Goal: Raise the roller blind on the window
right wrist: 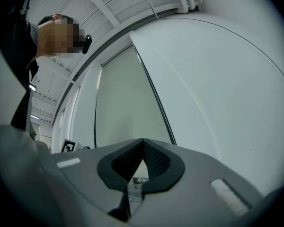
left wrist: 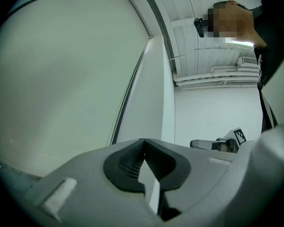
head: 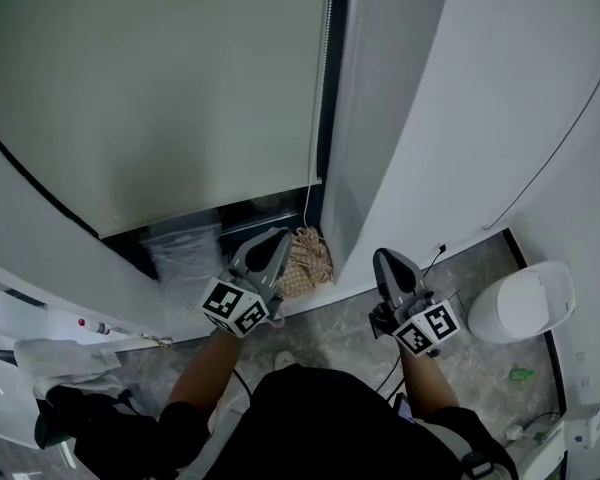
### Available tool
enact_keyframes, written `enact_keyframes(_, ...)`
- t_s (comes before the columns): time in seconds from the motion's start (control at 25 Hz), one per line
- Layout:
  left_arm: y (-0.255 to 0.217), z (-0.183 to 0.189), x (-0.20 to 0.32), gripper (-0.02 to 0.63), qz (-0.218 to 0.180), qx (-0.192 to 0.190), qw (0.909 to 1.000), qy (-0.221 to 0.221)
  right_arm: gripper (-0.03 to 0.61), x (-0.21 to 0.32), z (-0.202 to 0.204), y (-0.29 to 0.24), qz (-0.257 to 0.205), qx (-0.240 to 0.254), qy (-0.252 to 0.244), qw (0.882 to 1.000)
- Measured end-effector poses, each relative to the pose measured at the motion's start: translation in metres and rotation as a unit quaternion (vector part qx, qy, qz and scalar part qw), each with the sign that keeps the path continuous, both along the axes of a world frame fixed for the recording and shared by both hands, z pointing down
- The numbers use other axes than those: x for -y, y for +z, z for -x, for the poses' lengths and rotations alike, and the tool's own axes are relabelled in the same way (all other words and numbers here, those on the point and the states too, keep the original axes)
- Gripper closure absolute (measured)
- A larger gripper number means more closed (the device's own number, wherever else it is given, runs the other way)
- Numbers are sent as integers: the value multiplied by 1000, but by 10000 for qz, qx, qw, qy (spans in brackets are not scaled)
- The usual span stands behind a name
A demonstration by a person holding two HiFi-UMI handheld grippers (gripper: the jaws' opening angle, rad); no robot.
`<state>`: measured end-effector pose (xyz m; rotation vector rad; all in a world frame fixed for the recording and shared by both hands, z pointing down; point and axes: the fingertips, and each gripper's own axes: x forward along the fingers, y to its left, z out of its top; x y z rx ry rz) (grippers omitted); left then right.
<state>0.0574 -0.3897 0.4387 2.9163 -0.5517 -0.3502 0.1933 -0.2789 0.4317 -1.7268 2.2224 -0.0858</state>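
A pale grey-green roller blind (head: pixel 160 88) covers most of the window, and its lower edge leaves a dark gap above the sill. Its bead chain (head: pixel 325 78) hangs along the blind's right edge by the dark frame. My left gripper (head: pixel 277 236) is shut and empty, pointing up at the blind's lower right corner, left of the chain's end. My right gripper (head: pixel 385 258) is also shut and empty, held before the white wall, right of the chain. The left gripper view shows the blind (left wrist: pixel 61 79) and chain (left wrist: pixel 130 89) beyond the shut jaws. In the right gripper view the chain (right wrist: pixel 156 98) runs along the blind (right wrist: pixel 123 103).
A white wall pier (head: pixel 410 108) stands right of the window. A tan woven bundle (head: pixel 308 260) and a clear plastic bag (head: pixel 185 253) lie at the sill. A white lidded bin (head: pixel 525 303) stands at the right, and a white cloth (head: pixel 55 358) lies low left.
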Motion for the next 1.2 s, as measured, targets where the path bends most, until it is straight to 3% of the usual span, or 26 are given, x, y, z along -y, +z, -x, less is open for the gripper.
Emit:
enact_keyframes(0.2,-4,-36,29,614,-116,174,9982,556,580,6,-3,-3,-1,-146,433,9990)
enact_keyframes(0.6,-44,-114,70,612,-235,-28,9930,1156,580,-19,-27,-15,-141,-126,1212,9925)
enact_keyframes(0.84,-49,-147,99,516,-377,4,9945,981,580,-27,-39,-23,-274,-32,1310,9910)
enact_keyframes(1.2,-76,-178,124,502,-430,-322,9948,863,580,-46,-67,-22,-181,-152,1622,9865)
